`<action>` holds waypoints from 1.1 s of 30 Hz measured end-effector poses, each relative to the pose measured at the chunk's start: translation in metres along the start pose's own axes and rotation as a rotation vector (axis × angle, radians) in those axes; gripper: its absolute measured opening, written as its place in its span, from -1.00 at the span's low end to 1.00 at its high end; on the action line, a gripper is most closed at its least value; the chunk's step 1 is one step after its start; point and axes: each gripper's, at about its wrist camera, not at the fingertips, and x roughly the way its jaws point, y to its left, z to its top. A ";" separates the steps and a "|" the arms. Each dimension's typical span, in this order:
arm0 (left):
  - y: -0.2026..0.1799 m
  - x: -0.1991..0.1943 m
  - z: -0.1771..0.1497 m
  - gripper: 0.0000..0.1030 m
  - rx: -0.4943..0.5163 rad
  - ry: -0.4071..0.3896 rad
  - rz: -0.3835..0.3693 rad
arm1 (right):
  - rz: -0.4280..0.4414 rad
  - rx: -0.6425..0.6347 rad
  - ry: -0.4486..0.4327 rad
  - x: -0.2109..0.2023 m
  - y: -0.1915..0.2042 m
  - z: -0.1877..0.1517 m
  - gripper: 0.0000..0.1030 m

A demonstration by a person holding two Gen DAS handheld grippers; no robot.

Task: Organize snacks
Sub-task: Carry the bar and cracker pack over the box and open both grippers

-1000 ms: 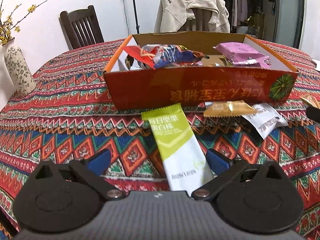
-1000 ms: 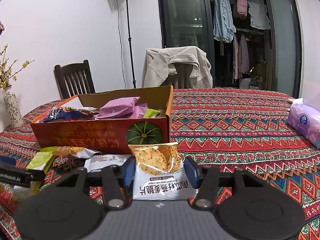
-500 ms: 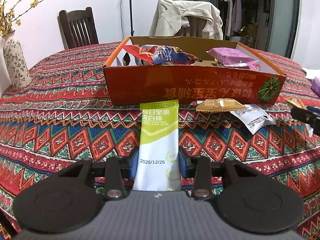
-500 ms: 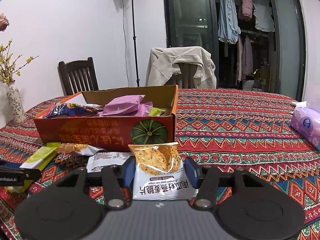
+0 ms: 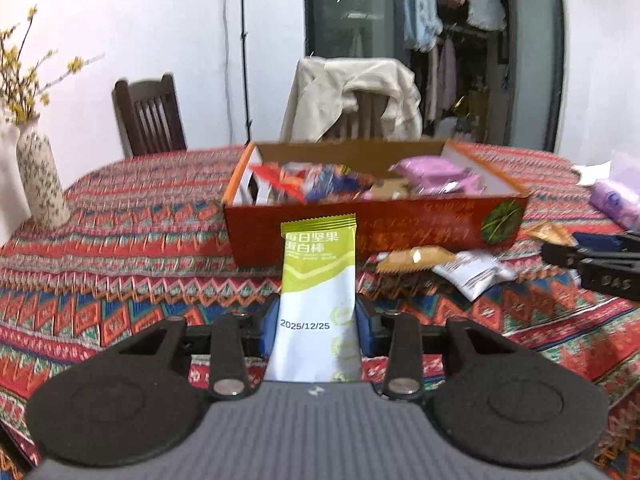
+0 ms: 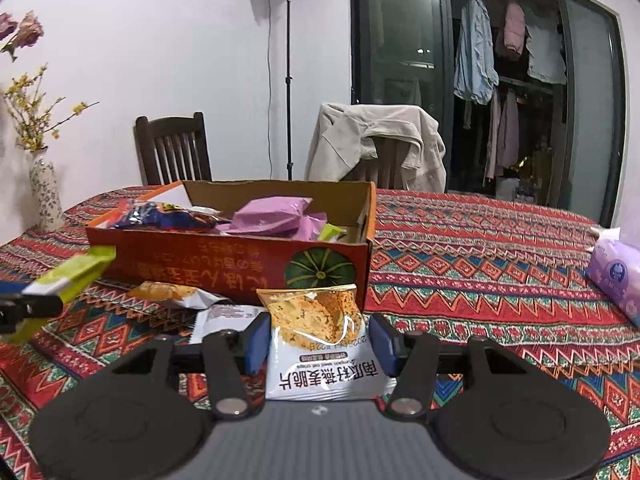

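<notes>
My left gripper [image 5: 316, 320] is shut on a green and white bar packet [image 5: 318, 264], which stands upright off the cloth just in front of the orange cardboard box [image 5: 440, 226]. The box holds several snack packets, among them purple and blue ones. My right gripper [image 6: 320, 338] is shut on a white packet of golden crisps [image 6: 320, 372], held near the box's right front corner [image 6: 328, 268]. In the right wrist view the green bar [image 6: 76, 270] and the left gripper [image 6: 24, 308] show at the far left. A golden packet [image 5: 416, 260] and a white packet [image 5: 472, 274] lie on the cloth by the box.
The table wears a red patterned cloth [image 5: 140, 240]. A flowered vase [image 5: 40, 184] stands at the far left and a purple tissue pack [image 6: 616, 280] at the right. Behind the table are a dark wooden chair [image 5: 148, 116] and a chair draped with a beige jacket [image 6: 376, 140].
My left gripper went from wide open around the lying green bar to shut on it, then lifted it and tipped it upright. The right gripper kept its packet and barely moved.
</notes>
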 end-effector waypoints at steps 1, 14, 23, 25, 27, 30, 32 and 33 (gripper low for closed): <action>0.000 -0.005 0.003 -0.25 0.005 -0.017 -0.006 | 0.004 -0.004 -0.006 -0.003 0.002 0.002 0.03; -0.011 -0.006 0.080 -0.25 0.018 -0.162 -0.078 | 0.021 -0.063 -0.087 0.000 0.037 0.071 0.03; -0.007 0.036 0.121 -0.25 -0.030 -0.196 -0.061 | 0.007 -0.018 -0.095 0.041 0.050 0.113 0.03; -0.005 0.048 0.127 -0.25 -0.046 -0.199 -0.051 | 0.000 -0.005 -0.094 0.053 0.052 0.120 0.03; -0.002 0.062 0.133 -0.25 -0.062 -0.204 -0.040 | -0.004 0.008 -0.088 0.065 0.053 0.125 0.03; 0.005 0.081 0.137 -0.25 -0.089 -0.199 -0.025 | -0.018 0.020 -0.084 0.082 0.055 0.129 0.03; 0.009 0.093 0.137 -0.25 -0.102 -0.196 -0.011 | -0.026 0.027 -0.080 0.093 0.055 0.130 0.03; 0.011 0.098 0.136 -0.25 -0.106 -0.195 -0.005 | -0.029 0.032 -0.076 0.099 0.054 0.130 0.03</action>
